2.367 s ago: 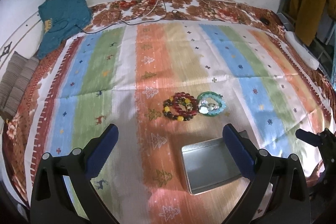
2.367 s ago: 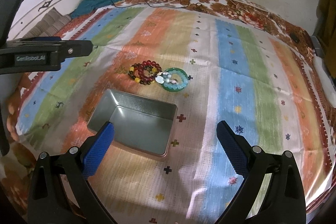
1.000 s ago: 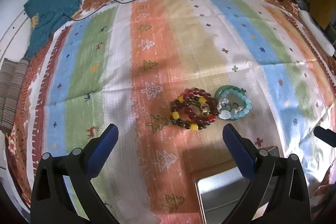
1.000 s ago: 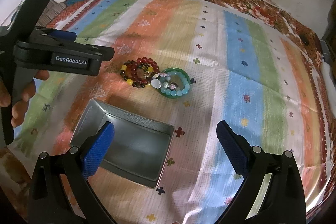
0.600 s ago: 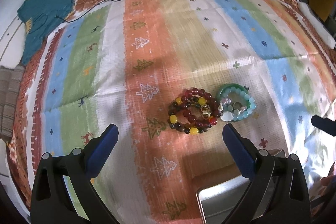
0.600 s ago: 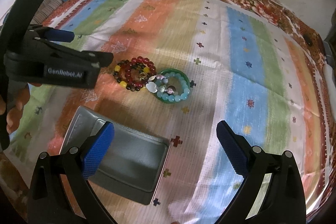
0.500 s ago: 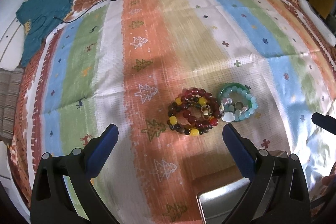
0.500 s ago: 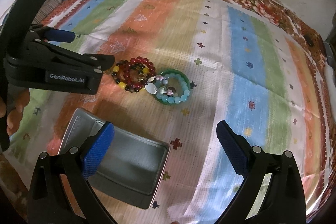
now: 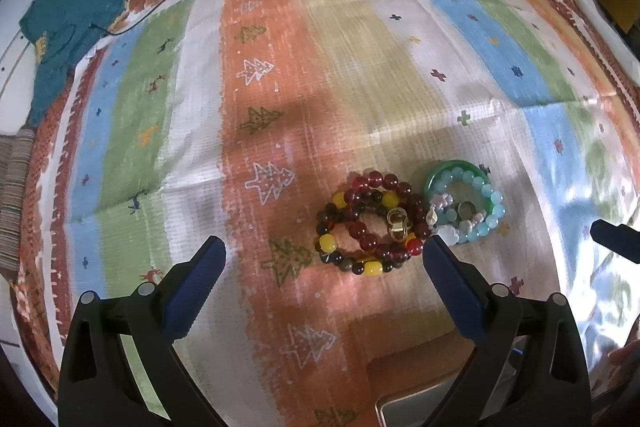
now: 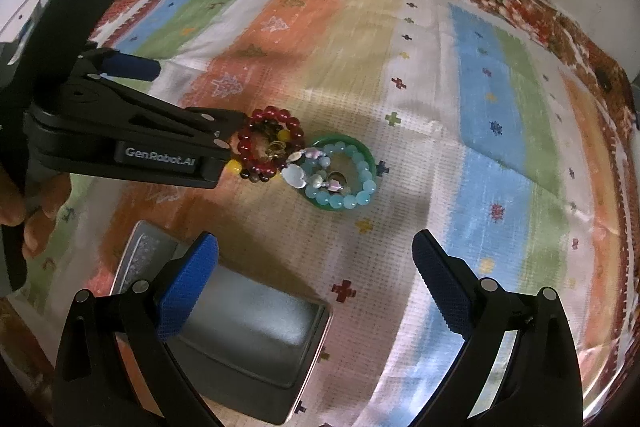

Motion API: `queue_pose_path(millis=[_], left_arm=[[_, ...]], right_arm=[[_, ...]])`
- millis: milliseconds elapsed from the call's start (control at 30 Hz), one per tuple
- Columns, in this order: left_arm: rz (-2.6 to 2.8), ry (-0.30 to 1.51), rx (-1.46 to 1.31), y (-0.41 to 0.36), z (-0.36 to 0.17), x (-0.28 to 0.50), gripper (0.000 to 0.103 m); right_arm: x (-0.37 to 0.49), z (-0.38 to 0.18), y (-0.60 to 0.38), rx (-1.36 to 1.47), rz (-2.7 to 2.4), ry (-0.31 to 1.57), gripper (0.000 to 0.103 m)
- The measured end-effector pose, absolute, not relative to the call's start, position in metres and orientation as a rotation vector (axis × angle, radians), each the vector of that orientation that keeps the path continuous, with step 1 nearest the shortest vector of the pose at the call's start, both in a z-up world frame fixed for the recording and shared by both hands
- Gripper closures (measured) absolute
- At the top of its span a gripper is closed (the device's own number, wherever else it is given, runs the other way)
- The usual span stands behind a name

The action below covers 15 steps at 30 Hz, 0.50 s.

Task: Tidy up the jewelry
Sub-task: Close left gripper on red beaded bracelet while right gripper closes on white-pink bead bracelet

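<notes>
The left tongs [image 9: 323, 254] are hovering wide apart, angled low over the red bead bracelets [image 9: 370, 223] lying beside the green bracelets [image 9: 466, 203] on the striped bedspread [image 9: 340, 87]. The right tongs [image 10: 315, 255] are hanging wide above the metal tin [image 10: 248, 343].

Striped bedspread [image 9: 320, 75]: woven cloth, coarse visible weave, matt. Red and yellow bead bracelets [image 9: 370, 223]: glossy, translucent beads, with a shiny gold-toned metal clasp. Green bangle [image 10: 362, 149]: smooth, polished. Pale blue bead bracelet [image 9: 486, 211]: glossy, milky. Tin box [image 10: 248, 339]: brushed grey metal, dull sheen, bright rim. Right gripper fingers [image 10: 186, 287]: blue, finely knurled pads on matt black plastic arms. Teal garment [image 9: 64, 27]: soft matt cloth.
</notes>
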<state>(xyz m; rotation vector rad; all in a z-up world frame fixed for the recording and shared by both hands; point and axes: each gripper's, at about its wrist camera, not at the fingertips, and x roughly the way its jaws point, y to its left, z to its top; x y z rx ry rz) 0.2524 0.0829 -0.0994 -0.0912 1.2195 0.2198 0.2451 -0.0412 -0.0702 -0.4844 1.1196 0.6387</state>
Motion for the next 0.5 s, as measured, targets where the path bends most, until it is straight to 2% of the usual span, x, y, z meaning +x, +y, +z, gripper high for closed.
queue_pose_path(millis=[133,233,333,500], left_arm=[[0.232,1.225,-0.098,0.087,-0.104,0.258,0.007],[0.230,1.229,-0.109,0.091,-0.107,0.262,0.012],[0.227,1.234,-0.110,0.092,-0.109,0.266,0.014],[0.208,1.269,-0.117,0.093,-0.120,0.275,0.027]], right_arm=[[0.251,-0.075,-0.036,-0.494,0.639,1.132,0.005],[0.254,-0.080,-0.032,-0.505,0.639,1.142,0.005],[0.258,-0.084,-0.029,-0.516,0.636,1.150,0.013],[0.267,-0.094,-0.023,-0.530,0.627,1.170,0.019]])
